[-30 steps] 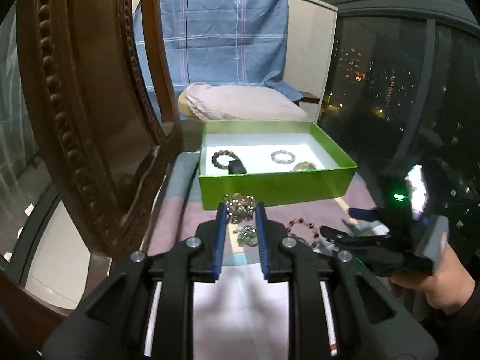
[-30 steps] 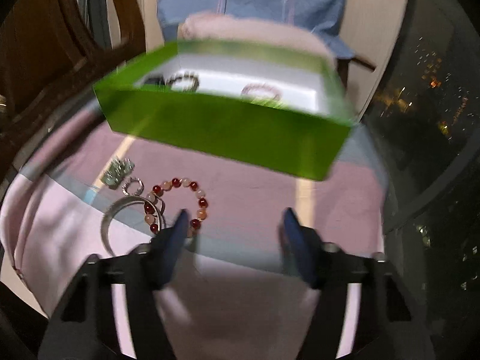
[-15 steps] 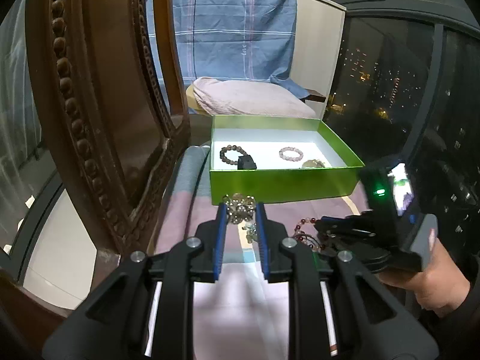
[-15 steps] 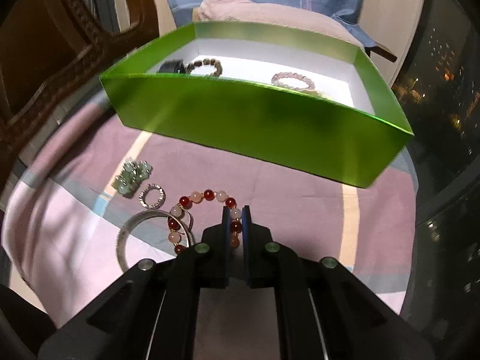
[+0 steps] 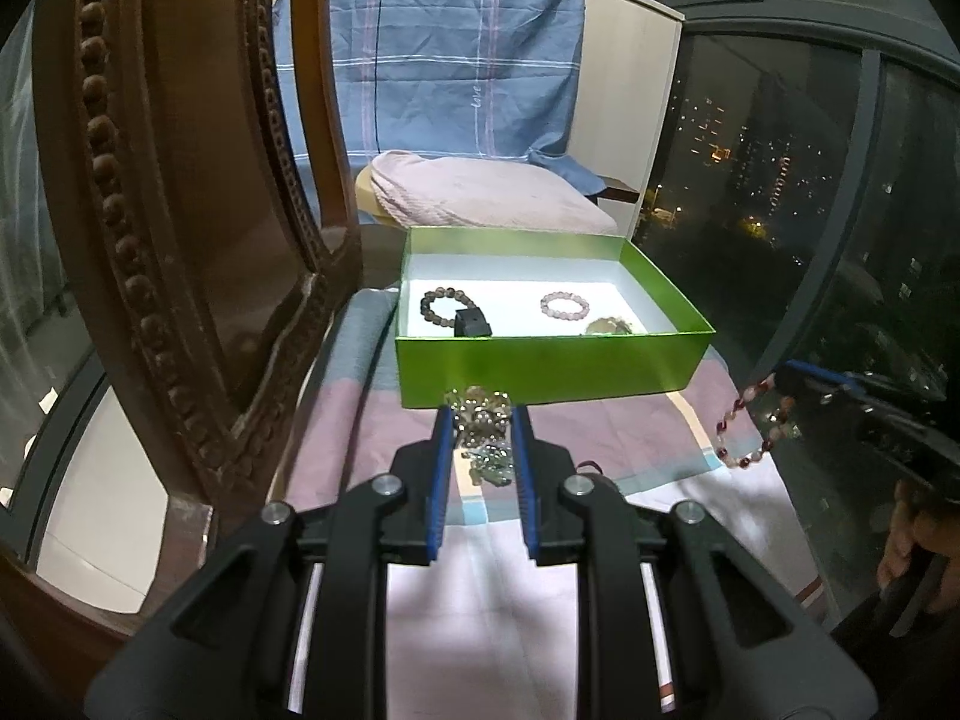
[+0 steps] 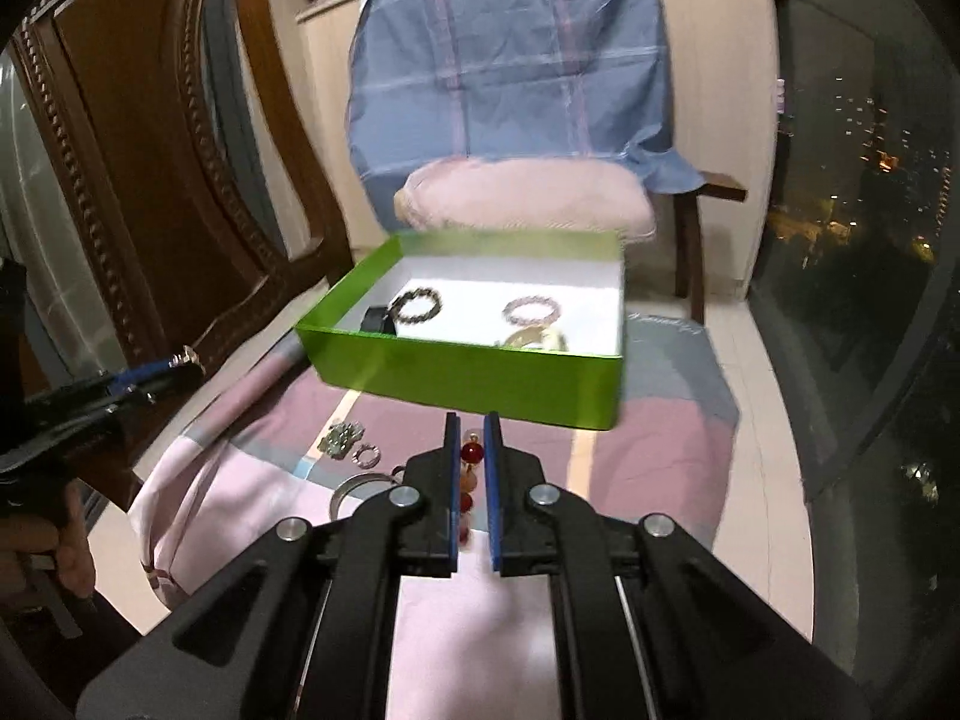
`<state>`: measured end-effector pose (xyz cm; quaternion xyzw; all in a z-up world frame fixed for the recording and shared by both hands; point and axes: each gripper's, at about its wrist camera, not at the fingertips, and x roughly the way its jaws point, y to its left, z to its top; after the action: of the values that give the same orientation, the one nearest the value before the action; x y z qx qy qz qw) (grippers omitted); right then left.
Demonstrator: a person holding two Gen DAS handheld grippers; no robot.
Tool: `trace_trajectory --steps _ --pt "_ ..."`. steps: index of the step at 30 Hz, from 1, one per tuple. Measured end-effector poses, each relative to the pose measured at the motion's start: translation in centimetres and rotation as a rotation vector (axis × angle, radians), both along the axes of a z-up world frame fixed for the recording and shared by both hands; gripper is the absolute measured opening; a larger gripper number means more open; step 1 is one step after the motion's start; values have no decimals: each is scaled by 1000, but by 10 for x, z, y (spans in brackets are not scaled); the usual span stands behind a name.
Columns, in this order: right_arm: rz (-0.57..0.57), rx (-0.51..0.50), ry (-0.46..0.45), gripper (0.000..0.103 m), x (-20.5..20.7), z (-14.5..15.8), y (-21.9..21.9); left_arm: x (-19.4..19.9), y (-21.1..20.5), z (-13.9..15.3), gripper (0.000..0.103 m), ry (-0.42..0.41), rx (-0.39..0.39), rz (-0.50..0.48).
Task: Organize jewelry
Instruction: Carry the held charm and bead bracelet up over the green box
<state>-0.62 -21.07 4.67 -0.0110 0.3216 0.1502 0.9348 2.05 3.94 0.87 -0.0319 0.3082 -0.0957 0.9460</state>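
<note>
Right hand-held gripper (image 6: 468, 441), open a second ago, now grasps the red bead bracelet (image 5: 753, 427), lifted clear of the cloth (image 6: 648, 438). Left hand-held gripper (image 5: 479, 414) remains clenched on a bead cluster (image 5: 480, 405). Green box (image 6: 474, 381) at 12 o'clock; deposit pending

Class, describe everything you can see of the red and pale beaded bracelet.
The red and pale beaded bracelet is a loop of round, glossy, glass-like beads, dark red alternating with peach. It hangs off the cloth, pinched between the fingers of the right gripper, to the right of the green box. Nothing else touches it.
</note>
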Motion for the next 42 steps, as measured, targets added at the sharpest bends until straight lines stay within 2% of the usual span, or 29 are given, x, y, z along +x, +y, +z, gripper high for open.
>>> trace_trajectory --steps 4,17,42 --pt "-17 20 -11 7 -9 1 -7 -1 -5 0 19 -2 5 -3" --pt "20 12 5 7 -5 -7 6 -1 -3 -3 19 11 6 2" --pt "18 3 22 7 -4 -10 6 0 -7 -3 19 18 14 -4"
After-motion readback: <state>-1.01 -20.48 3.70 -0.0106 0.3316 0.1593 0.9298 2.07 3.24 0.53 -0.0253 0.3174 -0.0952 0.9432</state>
